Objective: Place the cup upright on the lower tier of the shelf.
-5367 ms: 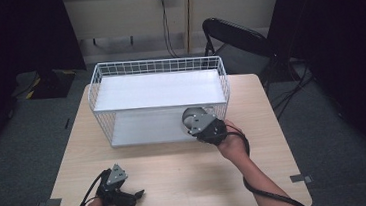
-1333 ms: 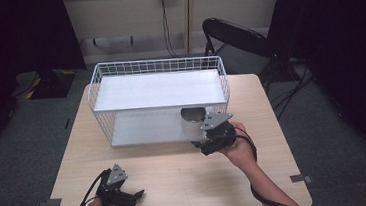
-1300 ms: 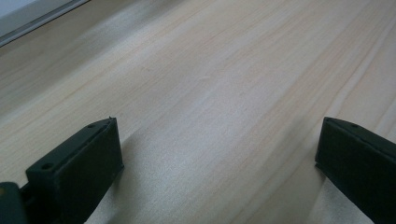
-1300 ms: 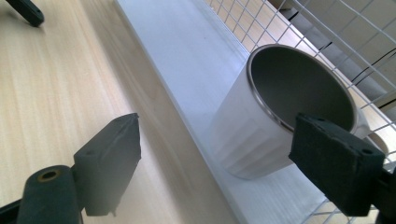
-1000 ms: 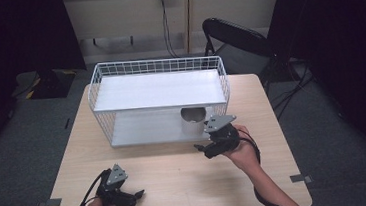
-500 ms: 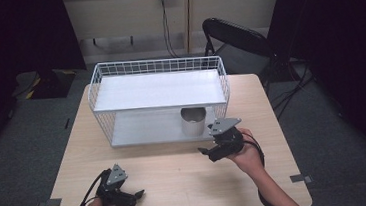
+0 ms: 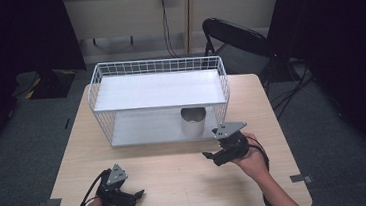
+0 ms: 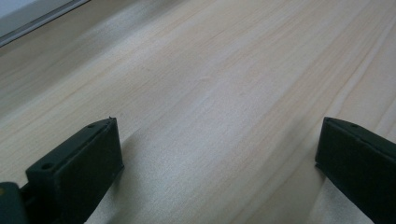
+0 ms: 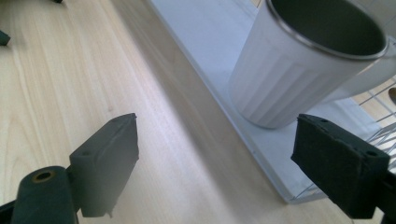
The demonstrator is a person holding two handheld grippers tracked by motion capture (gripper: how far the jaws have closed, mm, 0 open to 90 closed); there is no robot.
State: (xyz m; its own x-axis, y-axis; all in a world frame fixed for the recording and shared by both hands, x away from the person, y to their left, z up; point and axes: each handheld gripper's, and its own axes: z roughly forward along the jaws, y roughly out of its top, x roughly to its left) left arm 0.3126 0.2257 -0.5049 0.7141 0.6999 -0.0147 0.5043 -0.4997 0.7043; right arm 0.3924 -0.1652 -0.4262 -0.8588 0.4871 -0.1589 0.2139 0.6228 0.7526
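- Progress: the mug (image 7: 193, 121) stands upright on the lower shelf of the wire rack (image 7: 160, 101), at the rack's right front corner. I judge the placing step done, since nothing holds the mug.
- My right gripper (image 7: 210, 156) hangs over the table (image 7: 178, 183) just in front of the rack's right end. Its jaws are spread wide and clamp nothing. In the right gripper view the mug (image 9: 308, 60) sits beyond the jaws, apart from both pads.
- My left gripper (image 7: 137, 193) rests low over the table, well in front of the rack's left half. Its jaws stand apart, with bare wood between them in the left gripper view.
- What is left, by my judgement: little beyond drawing the right gripper clear of the rack. I see no other loose item on the table.
- Containers: the mug is open at the top, and what I see of its inside is bare metal. The rack's upper shelf carries nothing. The lower shelf carries the mug alone, as far as the upper shelf lets me see.
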